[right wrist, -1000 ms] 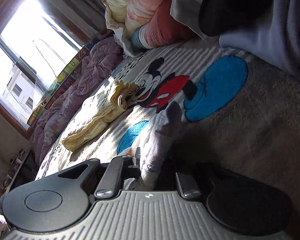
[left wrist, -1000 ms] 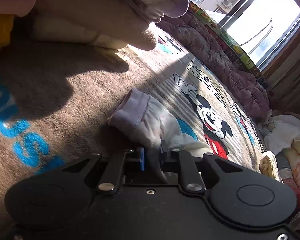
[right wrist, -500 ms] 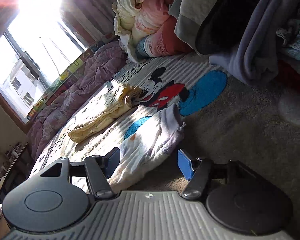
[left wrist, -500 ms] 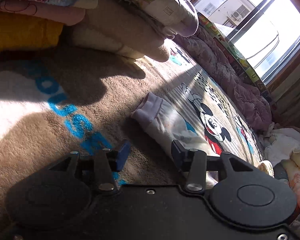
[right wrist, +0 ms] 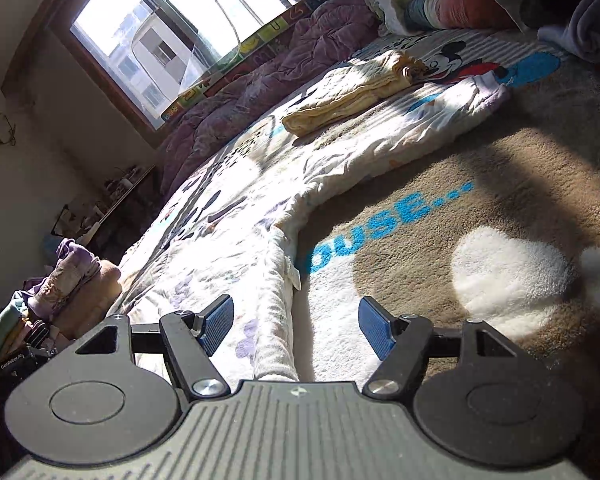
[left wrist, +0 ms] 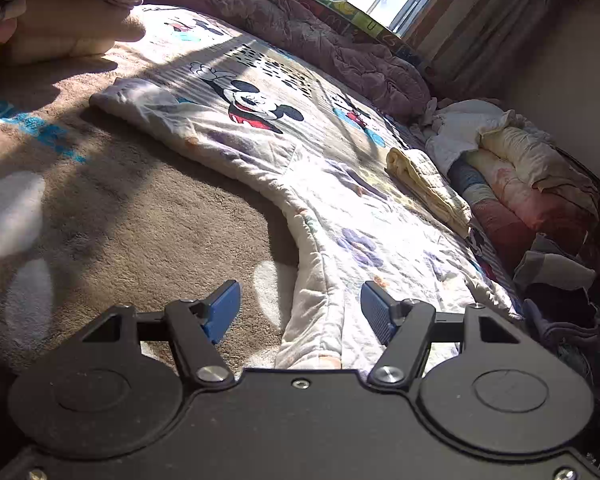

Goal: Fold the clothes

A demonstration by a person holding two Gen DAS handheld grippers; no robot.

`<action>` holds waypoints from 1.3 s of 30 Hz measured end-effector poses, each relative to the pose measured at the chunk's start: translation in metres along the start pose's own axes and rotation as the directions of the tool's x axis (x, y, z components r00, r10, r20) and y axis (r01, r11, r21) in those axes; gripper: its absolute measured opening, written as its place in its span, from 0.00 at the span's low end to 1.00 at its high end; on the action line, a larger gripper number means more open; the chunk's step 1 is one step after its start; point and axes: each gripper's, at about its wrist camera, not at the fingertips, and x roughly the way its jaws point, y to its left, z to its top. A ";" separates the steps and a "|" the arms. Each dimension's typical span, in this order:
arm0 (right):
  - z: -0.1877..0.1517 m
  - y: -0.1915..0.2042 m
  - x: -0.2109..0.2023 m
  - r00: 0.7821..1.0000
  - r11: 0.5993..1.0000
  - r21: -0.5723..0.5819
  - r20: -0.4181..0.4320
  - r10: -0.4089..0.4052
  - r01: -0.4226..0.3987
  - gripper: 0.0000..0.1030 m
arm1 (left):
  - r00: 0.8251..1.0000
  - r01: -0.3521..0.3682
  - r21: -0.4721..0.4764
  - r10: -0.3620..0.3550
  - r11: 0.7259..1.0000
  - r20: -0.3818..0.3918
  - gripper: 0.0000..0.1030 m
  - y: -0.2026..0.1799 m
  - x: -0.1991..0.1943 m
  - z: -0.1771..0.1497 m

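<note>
Both claws are gaping wide, holding nothing: the left gripper (left wrist: 300,312) and right gripper (right wrist: 296,322) are straddling the near edge of the printed trousers (left wrist: 320,184), which are lying spread on the brown blanket (left wrist: 120,208). Each should be pinching the waistband fully before lifting.

a brown plush blanket with blue lettering and white patches (left wrist: 132,216) covers the near part of the bed, meeting a striped cartoon-mouse bedsheet (left wrist: 260,100) further in. a crumpled mauve quilted comforter (left wrist: 300,28) runs along the bed's far edge under the bright window (right wrist: 172,36). a colourful alphabet-print strip (right wrist: 228,68) lines the sill behind it.
</note>
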 end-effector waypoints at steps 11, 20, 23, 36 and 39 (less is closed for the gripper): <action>-0.047 0.079 -0.029 0.999 0.843 -0.538 0.015 0.030 -0.017 0.53 | 0.997 -0.065 0.980 0.044 0.188 0.058 0.40 -0.095 0.002 -0.126; -0.108 0.128 -0.006 0.981 0.618 -0.765 -0.181 0.065 -0.182 0.47 | 0.998 -0.061 0.960 0.042 0.273 0.051 0.07 -0.084 0.035 -0.101; -0.125 0.137 0.000 0.989 0.529 -0.838 -0.143 0.024 -0.134 0.47 | 0.999 0.020 0.863 -0.034 0.506 -0.004 0.09 -0.079 0.028 -0.065; -0.152 0.151 0.018 0.999 0.334 -0.942 -0.040 -0.033 -0.026 0.42 | 0.996 -0.009 0.643 -0.051 0.765 0.075 0.32 -0.071 0.023 -0.035; -0.147 0.152 0.017 0.998 0.354 -0.934 -0.052 -0.017 -0.043 0.26 | 0.994 0.006 0.713 -0.080 0.701 0.070 0.32 -0.073 0.009 -0.041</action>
